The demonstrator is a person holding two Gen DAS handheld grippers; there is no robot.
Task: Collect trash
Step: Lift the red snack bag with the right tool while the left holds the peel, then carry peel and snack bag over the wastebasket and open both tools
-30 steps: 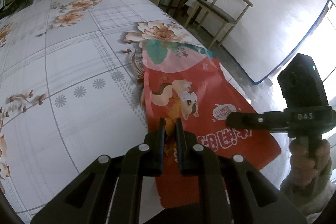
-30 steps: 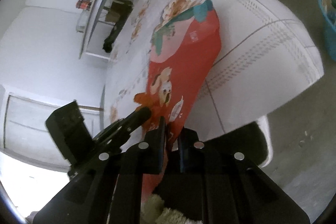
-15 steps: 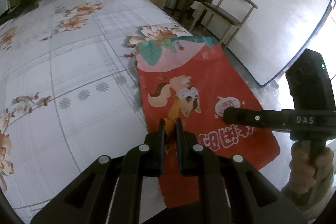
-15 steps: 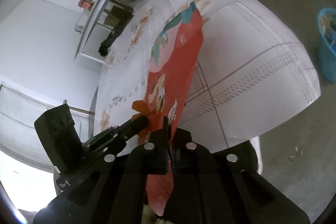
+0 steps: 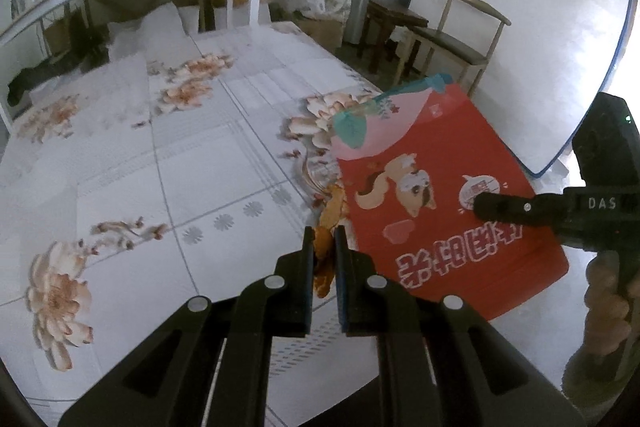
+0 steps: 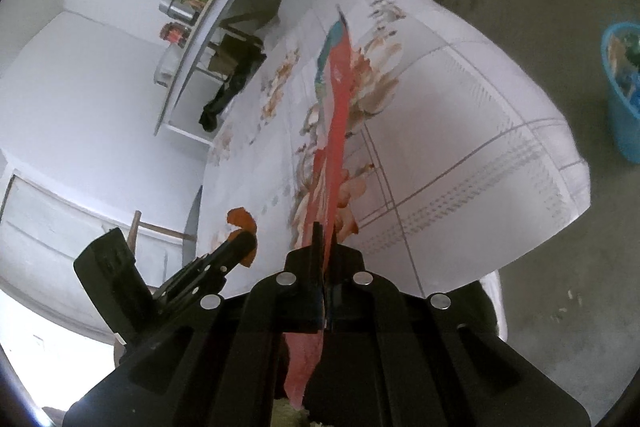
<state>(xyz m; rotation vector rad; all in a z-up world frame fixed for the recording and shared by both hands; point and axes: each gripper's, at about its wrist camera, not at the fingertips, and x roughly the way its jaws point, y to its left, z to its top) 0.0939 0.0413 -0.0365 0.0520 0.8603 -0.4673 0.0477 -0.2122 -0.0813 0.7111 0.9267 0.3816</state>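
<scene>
The wide bench, covered with a white cloth printed with pale flowers and grey lines, fills the left and middle of the left wrist view. In the right wrist view it curves from the upper middle to the right edge.

The large flat red plastic bag, with a cartoon animal and a teal and pink top, lies in the right half of the left wrist view. Most of it seems lifted off the cloth, and it reaches past the bench edge. In the right wrist view it is seen edge-on, as a thin red strip in the middle.

The right tool has just been closing, and now its jaws are pressed together on the near edge of this bag.

The left tool, at the lower middle of its view, is almost closed on a small curled orange peel, held clear of the cloth.

A round blue plastic basket stands on the floor at the right edge of the right wrist view, well apart from the bench, and it seems to hold other rubbish already.

So both pieces are gripped, but neither is yet thrown away. Probably they must still be carried to this basket and released there. No other trash shows on the bench.
</scene>
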